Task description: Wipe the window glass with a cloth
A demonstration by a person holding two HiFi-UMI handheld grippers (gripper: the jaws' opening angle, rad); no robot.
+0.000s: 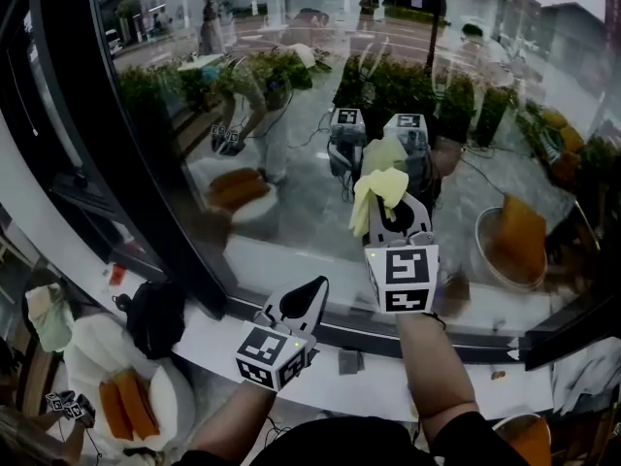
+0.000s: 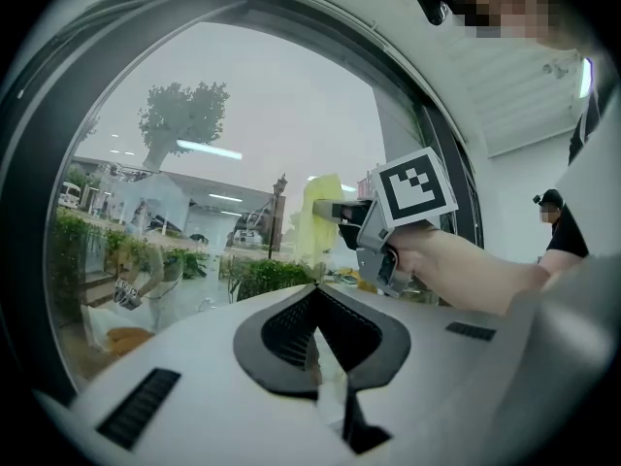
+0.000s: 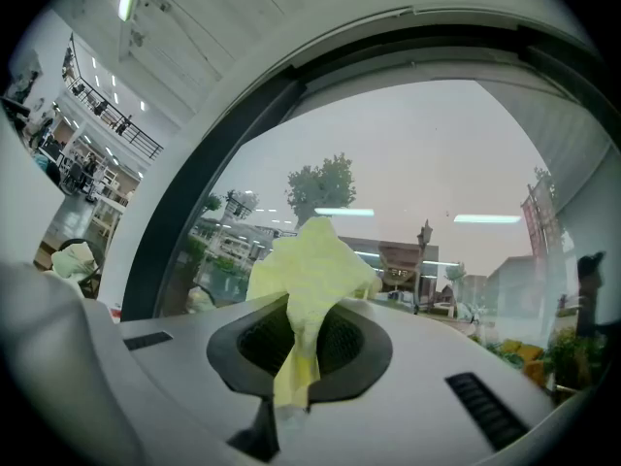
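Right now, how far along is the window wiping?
Done: the yellow cloth is picked up, clamped in the right gripper. In hand: that gripper holds it up against or just short of the window glass. Left: the wiping itself; no wiped patch can be told apart. The left gripper sits shut and empty, low near the sill.

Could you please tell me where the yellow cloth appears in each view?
Head view: yellow cloth at centre, in the right gripper.
Left gripper view: upper centre, left of the marker cube.
Right gripper view: centre, pinched between the jaws.
Shared landmark: the dark window frame.
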